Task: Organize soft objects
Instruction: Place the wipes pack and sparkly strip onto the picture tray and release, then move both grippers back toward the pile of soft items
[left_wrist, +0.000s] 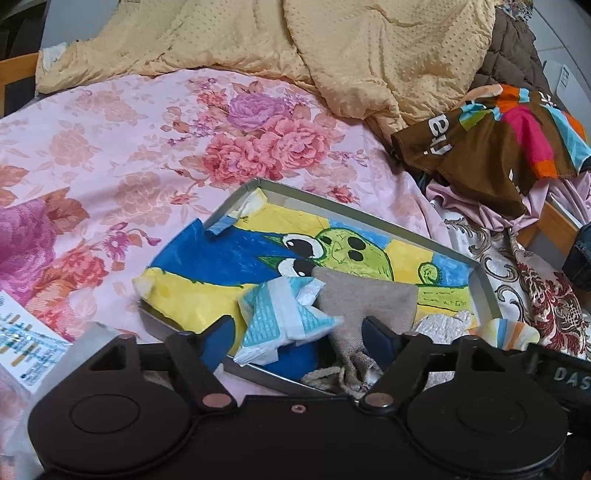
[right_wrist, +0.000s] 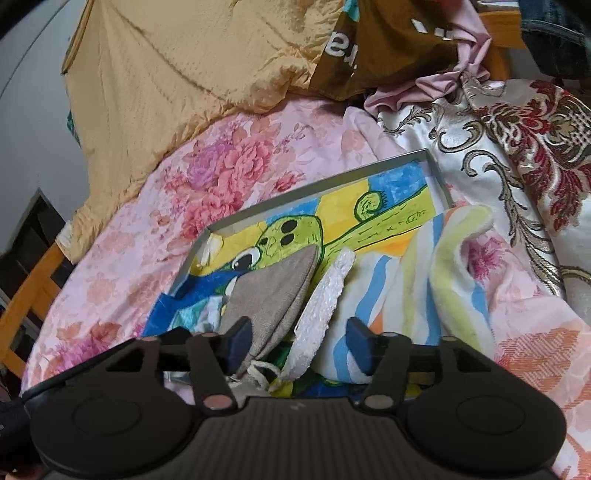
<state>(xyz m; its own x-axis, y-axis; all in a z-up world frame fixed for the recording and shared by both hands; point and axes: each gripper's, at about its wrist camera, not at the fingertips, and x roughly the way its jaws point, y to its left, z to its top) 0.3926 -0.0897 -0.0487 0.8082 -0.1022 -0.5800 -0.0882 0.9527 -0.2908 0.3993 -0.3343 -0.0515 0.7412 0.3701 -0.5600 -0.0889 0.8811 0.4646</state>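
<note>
On the pink floral bedsheet (left_wrist: 110, 147) lies a shallow metal tray (left_wrist: 484, 280), rectangular with thin grey walls, lined with a crayon drawing of a green big-eyed creature (left_wrist: 354, 251) on blue and yellow. Inside it sit a coarse grey-brown drawstring pouch (left_wrist: 365, 299), a crinkled blue-and-white tissue packet (left_wrist: 284, 317) and a bumpy white foam sheet (right_wrist: 325, 306). A fluffy striped towel (right_wrist: 417, 266) in pastel yellow, blue and orange drapes over the tray's right edge. The left gripper (left_wrist: 299, 338) is spread wide, its blue pads either side of the packet and pouch, grasping nothing. The right gripper (right_wrist: 297, 341) is likewise spread, with foam and towel between its pads. Behind are a dimpled yellow quilt (left_wrist: 369, 48), a brown printed shirt (left_wrist: 491, 144) and brocade cloth (right_wrist: 524, 125).
</note>
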